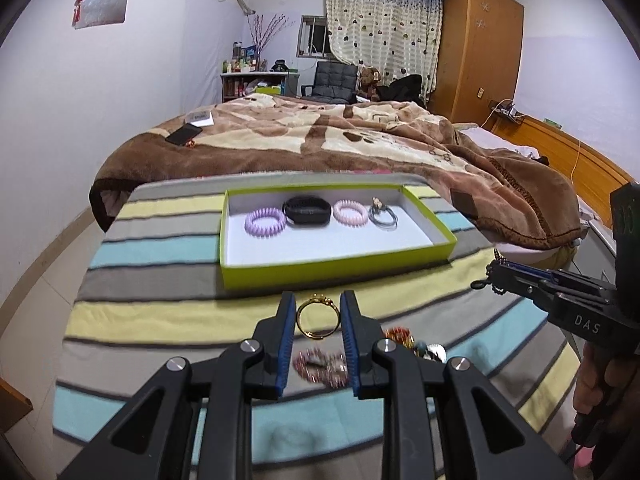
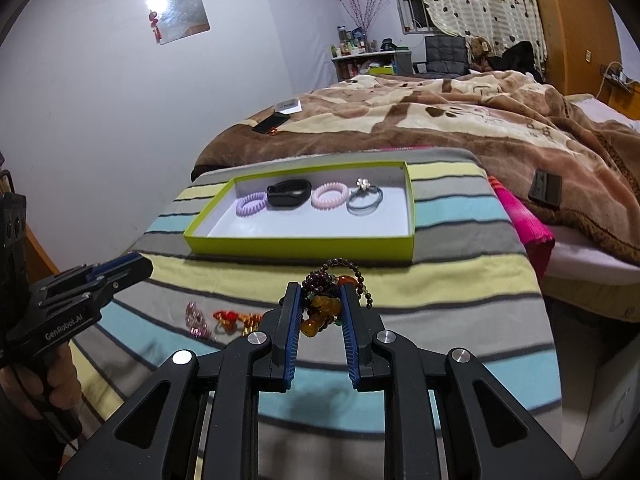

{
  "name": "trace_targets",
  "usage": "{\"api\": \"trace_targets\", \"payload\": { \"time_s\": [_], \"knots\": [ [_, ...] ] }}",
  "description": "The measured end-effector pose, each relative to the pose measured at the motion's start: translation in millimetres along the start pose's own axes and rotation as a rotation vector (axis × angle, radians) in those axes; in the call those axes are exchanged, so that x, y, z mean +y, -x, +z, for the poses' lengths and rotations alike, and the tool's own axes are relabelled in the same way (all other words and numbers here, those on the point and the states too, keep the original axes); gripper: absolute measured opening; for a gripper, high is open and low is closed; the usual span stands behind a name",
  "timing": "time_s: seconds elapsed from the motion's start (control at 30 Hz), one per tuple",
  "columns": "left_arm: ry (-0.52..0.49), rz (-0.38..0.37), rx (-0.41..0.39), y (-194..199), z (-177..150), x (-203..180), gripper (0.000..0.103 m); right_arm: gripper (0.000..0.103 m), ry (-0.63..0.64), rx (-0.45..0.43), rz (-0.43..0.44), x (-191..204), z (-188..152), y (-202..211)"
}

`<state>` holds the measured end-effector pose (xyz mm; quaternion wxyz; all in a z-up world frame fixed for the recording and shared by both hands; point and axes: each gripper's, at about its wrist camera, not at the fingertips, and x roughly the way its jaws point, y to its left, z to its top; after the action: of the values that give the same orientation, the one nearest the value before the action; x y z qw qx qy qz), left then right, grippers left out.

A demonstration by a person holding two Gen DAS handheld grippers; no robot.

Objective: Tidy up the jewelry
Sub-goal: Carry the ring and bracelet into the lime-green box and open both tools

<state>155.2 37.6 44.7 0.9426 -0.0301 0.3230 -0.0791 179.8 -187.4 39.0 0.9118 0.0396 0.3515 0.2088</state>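
jaws pinch gold ring (image 1: 318, 316), beaded bracelet (image 2: 328, 300) (right view)

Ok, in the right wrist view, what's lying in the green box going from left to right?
Purple coil hair tie → black band → pink coil hair tie → grey hair tie with a small white charm, all resting on the white floor of the green box.
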Motion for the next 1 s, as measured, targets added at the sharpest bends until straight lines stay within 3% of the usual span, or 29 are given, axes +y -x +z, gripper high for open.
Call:
{"api": "trace_targets", "payload": {
  "time_s": [0.6,1.0],
  "knots": [
    [-0.007,0.040,-0.031,-51,58,22,0.024,0.020,0.042,-0.011,-0.035,-15,64,-52],
    [0.032,0.101,0.057,-115,71,46,0.024,0.020,0.023,0.075,-0.041,-36,85,-117]
  ]
}}
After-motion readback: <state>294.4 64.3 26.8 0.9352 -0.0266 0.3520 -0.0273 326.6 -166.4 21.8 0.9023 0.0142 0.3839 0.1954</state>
